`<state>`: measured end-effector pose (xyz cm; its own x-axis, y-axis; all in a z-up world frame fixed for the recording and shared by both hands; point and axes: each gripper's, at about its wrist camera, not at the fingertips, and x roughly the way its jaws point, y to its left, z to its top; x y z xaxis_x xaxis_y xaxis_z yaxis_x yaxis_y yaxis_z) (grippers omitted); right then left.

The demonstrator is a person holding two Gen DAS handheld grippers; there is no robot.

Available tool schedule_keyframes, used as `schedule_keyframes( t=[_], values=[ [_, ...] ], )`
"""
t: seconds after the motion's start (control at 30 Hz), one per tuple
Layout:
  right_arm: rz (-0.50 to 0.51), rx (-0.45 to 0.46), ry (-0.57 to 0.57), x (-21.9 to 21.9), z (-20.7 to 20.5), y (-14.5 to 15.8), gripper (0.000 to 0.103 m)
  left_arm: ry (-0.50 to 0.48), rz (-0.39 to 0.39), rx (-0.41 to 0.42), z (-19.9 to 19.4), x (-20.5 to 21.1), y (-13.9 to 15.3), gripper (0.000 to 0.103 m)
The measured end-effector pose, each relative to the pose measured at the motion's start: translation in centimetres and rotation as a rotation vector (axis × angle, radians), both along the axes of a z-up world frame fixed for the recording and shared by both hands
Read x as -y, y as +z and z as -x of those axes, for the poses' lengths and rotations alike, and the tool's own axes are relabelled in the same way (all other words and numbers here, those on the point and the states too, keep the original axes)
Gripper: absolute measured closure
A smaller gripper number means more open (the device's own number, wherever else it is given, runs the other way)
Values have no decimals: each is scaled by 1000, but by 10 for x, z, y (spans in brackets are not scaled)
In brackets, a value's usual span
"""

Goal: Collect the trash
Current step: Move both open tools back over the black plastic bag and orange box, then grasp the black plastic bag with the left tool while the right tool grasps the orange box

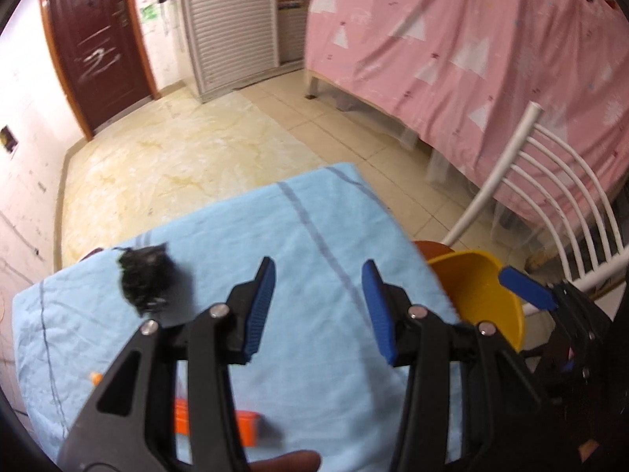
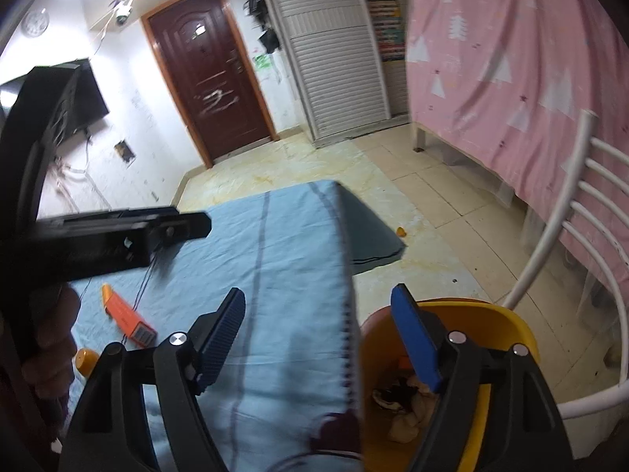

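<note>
- Left gripper [image 1: 318, 306]: jaws part-open with nothing between them, held over the light blue cloth [image 1: 314, 236] that covers the table.
- Black crumpled scrap [image 1: 143, 281]: lies on the cloth, just left of the left gripper's left finger and apart from it.
- Orange box [image 2: 127, 316]: lies flat on the cloth, left of the right gripper [image 2: 318, 338]; a small orange cap [image 2: 85, 361] sits near it.
- Right gripper: jaws wide and empty, straddling the table edge, its right finger above the yellow bin [image 2: 507, 326].
- Yellow bin: stands beside the table by a white chair [image 2: 582, 212]; crumpled trash [image 2: 405, 401] lies inside.
</note>
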<state>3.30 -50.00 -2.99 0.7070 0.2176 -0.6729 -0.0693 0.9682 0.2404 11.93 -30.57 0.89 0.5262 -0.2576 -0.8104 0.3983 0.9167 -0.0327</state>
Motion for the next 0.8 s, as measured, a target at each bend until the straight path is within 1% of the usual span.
schedule_keyframes(
  t=[0.27,0.5,0.63,0.8],
  values=[
    [28,-17,99,-53,-11,-3,32,109,-7,-11,-28,-53,-4,60],
    [30,-26,207,-94,-19,-5,30,175,11,-67,-57,-96,-5,60],
    [12,-28,267,-116,-20,-7,30,197,7,-98,-68,-111,-13,60],
    [17,-34,328,-138,-25,-10,29,184,19,-155,-76,-116,-29,60]
  ],
)
